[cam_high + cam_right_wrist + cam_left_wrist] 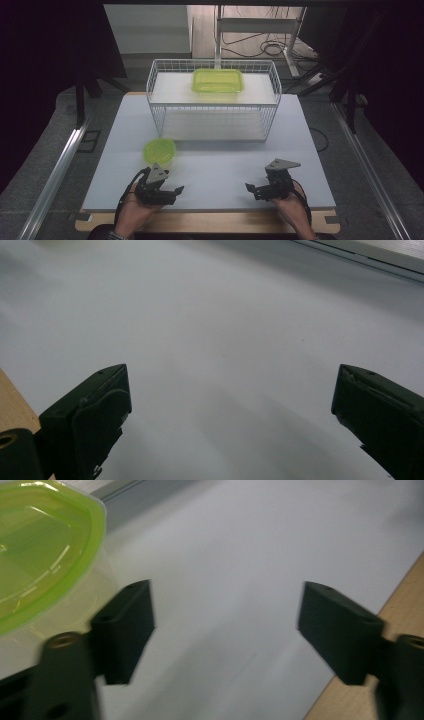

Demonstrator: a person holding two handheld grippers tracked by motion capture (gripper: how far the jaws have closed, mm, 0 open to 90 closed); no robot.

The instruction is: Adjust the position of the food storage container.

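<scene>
- Hands hold two black two-jaw grippers near the front edge of the big white table top.
- On the left, the left gripper rests in the person's left hand, and its jaws point toward the middle of the table.
- Its jaws are spread wide apart with nothing between them; in the left gripper view the left gripper has just bare white table between its two black pads.
- On the other side, the right gripper sits in the right hand, and its jaws point toward the left gripper.
- Those jaws are wide apart too and hold nothing; the right gripper view shows the right gripper over plain white table.
- The two grippers are well apart from each other.
- A small round see-through tub with a bright green lid stands on the table just behind the left gripper.
- In the left gripper view this small tub is just beside the left-hand jaw, but I cannot tell if they touch.
- A white wire basket stands at the back middle of the table.
- A bigger green box with rounded corners sits on the back part of the basket.
- A strip of light wood runs along the front edge of the table, under the white top.
</scene>
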